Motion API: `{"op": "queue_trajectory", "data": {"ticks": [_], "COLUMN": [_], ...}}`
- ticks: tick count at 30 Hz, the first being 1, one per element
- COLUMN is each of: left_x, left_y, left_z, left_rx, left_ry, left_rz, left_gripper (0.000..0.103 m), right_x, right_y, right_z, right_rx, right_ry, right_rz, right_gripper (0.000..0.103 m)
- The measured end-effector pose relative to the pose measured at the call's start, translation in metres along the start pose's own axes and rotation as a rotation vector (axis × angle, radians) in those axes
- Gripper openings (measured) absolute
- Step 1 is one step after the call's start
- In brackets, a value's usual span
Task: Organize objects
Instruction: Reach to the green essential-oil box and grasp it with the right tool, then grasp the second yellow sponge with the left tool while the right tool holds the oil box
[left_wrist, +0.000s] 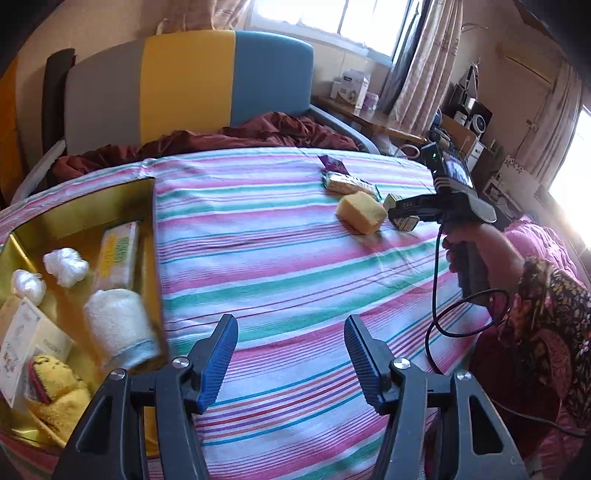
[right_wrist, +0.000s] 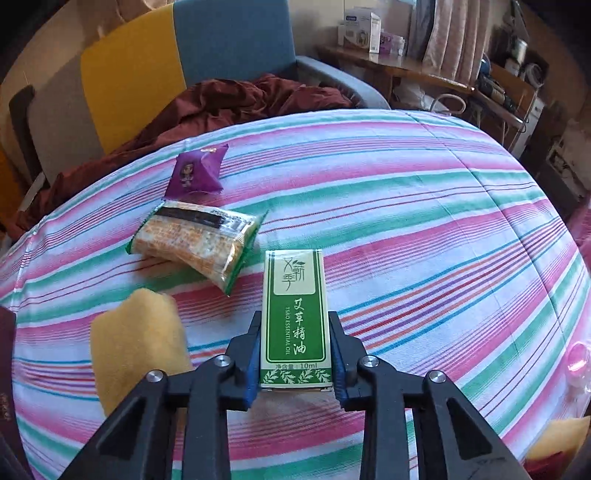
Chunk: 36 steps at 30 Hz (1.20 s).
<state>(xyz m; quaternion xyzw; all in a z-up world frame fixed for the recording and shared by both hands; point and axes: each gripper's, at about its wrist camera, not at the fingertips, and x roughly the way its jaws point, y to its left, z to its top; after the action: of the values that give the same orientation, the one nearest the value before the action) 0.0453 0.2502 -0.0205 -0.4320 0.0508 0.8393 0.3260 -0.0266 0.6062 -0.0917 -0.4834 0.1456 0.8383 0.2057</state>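
On the striped bedspread (right_wrist: 406, 206), right gripper (right_wrist: 295, 354) clamping green box (right_wrist: 294, 314) lengthwise forward, left gripper (left_wrist: 291, 354) agape.

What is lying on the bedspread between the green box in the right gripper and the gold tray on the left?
Nothing visible. The right gripper grips the green box; only bare striped bedspread lies between it and the gold tray. The yellow sponge sits beside the start.

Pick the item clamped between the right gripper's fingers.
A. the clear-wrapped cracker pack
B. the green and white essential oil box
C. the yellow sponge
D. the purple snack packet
B: the right gripper has its fingers pressed on both sides of the green and white essential oil box; the others lie free on the striped sheet.
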Motion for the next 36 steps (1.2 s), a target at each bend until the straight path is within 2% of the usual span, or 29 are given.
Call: {"op": "queue_trajectory", "data": {"ticks": [3, 7, 13, 18, 20, 24, 29, 32, 36], "left_x": [0.01, 0.031, 0.073, 0.112, 0.127, 0.156, 0.184, 0.199, 0.207], "left_y": [-0.008, -0.017, -0.033, -0.052, -0.063, -0.087, -0.109, -0.112, -0.108], "left_z": [0.004, 0.016, 0.047, 0.078, 0.089, 0.109, 0.128, 0.131, 0.128], "left_rx": [0.002, -0.028, -0.111, -0.189, -0.205, -0.194, -0.124, -0.084, -0.062], "left_ry": [0.019, 0.055, 0.098, 0.107, 0.098, 0.111, 0.076, 0.082, 0.06], "left_rz": [-0.015, -0.035, -0.062, -0.068, -0.079, -0.062, -0.008, 0.05, 0.049], "left_gripper": [0.061, 0.061, 0.061, 0.061, 0.065, 0.067, 0.068, 0.068, 0.068], "right_x": [-0.007, -0.018, -0.026, -0.028, -0.028, -0.027, -0.026, -0.025, -0.025], "right_y": [-0.008, -0.025, -0.04, -0.042, -0.045, -0.05, -0.054, -0.058, -0.061], "right_z": [-0.006, -0.019, -0.032, -0.029, -0.028, -0.023, -0.021, -0.018, -0.016], "right_rx": [-0.016, 0.001, 0.042, 0.035, 0.054, 0.071, 0.092, 0.114, 0.14], "right_ry": [0.049, 0.089, 0.035, 0.045, 0.049, 0.055, 0.058, 0.059, 0.058], "right_rz": [-0.009, 0.033, 0.071, 0.03, 0.033, 0.033, 0.031, 0.036, 0.049], "right_gripper": [0.031, 0.031, 0.031, 0.031, 0.031, 0.031, 0.031, 0.031, 0.031]}}
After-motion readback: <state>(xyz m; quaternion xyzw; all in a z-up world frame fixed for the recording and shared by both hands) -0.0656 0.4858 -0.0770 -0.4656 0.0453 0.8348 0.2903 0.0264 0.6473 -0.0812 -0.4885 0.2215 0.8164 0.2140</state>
